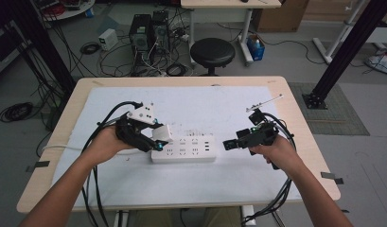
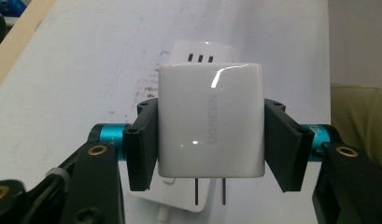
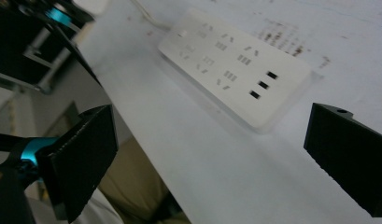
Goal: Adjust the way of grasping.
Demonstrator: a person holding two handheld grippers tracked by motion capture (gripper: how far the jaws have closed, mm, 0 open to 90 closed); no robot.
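A white power strip (image 1: 184, 149) lies on the white mat near the table's middle; its sockets and three USB slots face up (image 3: 235, 65). My left gripper (image 1: 155, 137) is shut on a white UGREEN charger (image 2: 211, 120), held just above the strip's left end with its two prongs (image 2: 209, 192) bare and pointing down toward the strip (image 2: 193, 51). My right gripper (image 1: 227, 144) stands open a little to the right of the strip, nothing between its jaws (image 3: 207, 158).
A white mat (image 1: 229, 109) covers most of the wooden table (image 1: 295, 118). A black stool (image 1: 212, 52) stands beyond the far edge, with computers and cables on the floor. Cables trail from both grippers off the near edge.
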